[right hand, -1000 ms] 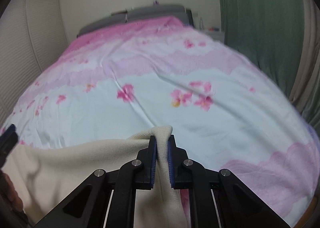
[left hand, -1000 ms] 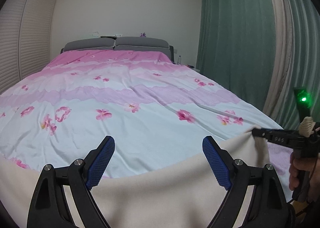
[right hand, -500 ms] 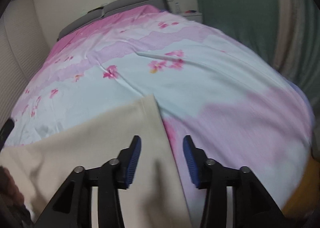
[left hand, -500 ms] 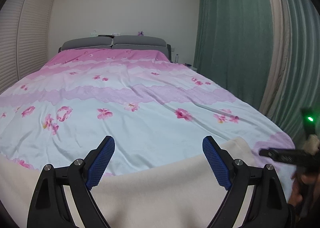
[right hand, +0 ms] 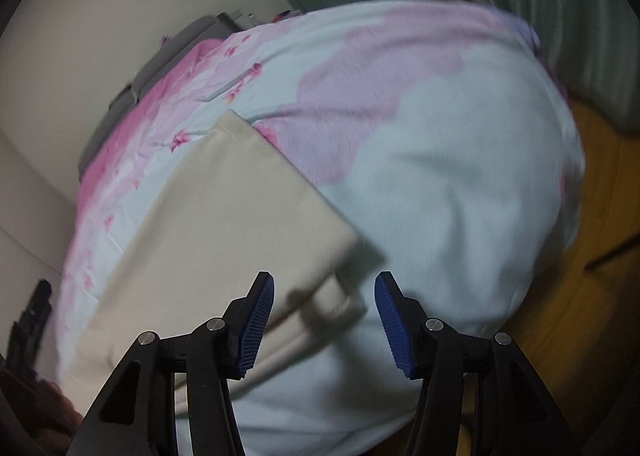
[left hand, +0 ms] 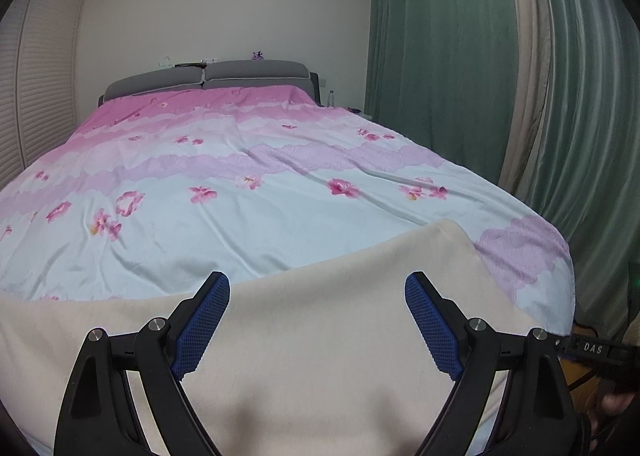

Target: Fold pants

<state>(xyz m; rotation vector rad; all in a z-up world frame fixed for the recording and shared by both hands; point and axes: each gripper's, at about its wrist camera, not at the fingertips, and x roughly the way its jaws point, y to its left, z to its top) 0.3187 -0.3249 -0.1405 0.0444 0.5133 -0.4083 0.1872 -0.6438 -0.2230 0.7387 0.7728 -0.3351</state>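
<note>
Your cream pants [left hand: 320, 336] are lying flat at the foot of the bed [left hand: 280, 216], so you're between folds. Both tools are empty: the left tool [left hand: 317, 320] gapes wide, and the right tool [right hand: 324, 320] has just been opening, with nothing between its pads. Next I'd pinch that near corner and fold across.

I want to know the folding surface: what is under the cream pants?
The cream pants lie flat on the floral duvet near the bed's foot. What the cloth covers beneath them is hidden.
</note>
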